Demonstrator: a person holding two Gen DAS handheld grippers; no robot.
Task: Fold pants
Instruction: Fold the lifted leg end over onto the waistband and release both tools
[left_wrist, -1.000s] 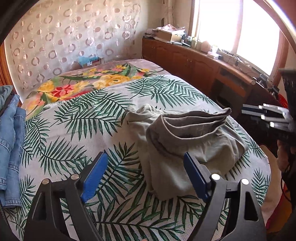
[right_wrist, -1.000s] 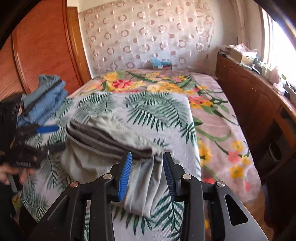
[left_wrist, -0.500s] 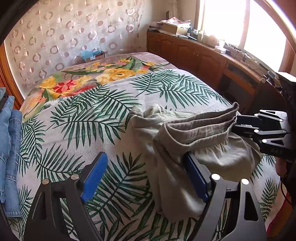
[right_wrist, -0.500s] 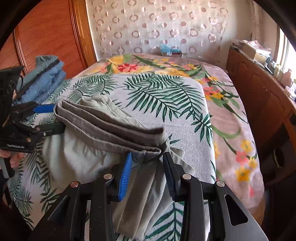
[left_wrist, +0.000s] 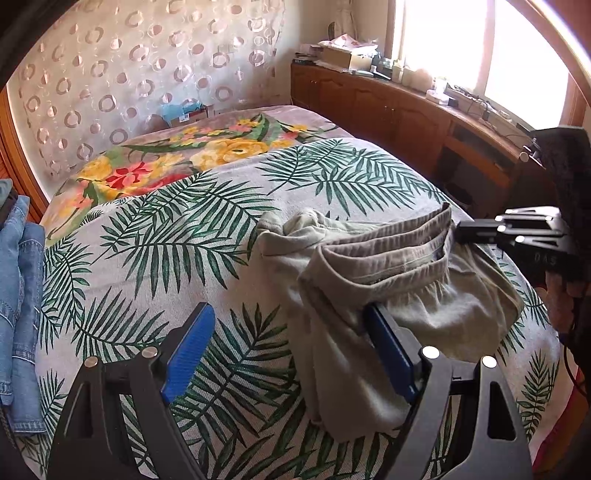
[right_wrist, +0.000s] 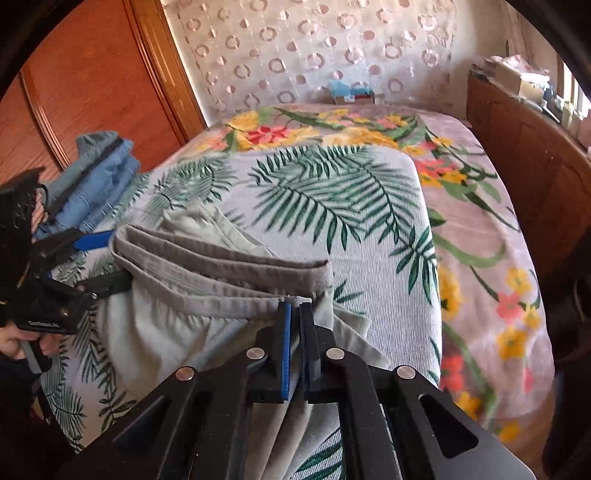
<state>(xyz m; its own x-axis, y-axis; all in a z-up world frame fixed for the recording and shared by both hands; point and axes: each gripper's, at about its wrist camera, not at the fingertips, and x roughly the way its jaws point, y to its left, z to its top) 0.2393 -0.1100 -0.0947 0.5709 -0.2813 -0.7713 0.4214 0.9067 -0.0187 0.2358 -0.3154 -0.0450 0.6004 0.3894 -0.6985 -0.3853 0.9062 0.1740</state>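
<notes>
Grey-green pants lie crumpled on the palm-leaf bedspread, waistband uppermost. My right gripper is shut on one end of the waistband; it also shows in the left wrist view. My left gripper is open wide at the other end of the waistband, its right blue pad against the cloth and its left pad over bare bedspread. It also shows in the right wrist view, jaws either side of the waistband's end.
A stack of folded blue jeans lies at the bed's left edge, also in the right wrist view. A floral blanket covers the bed's far half. A wooden cabinet runs along the right under the window.
My right gripper has closed on the waistband's end and lifted it a little. My left gripper has moved in toward the other end and stays open.
</notes>
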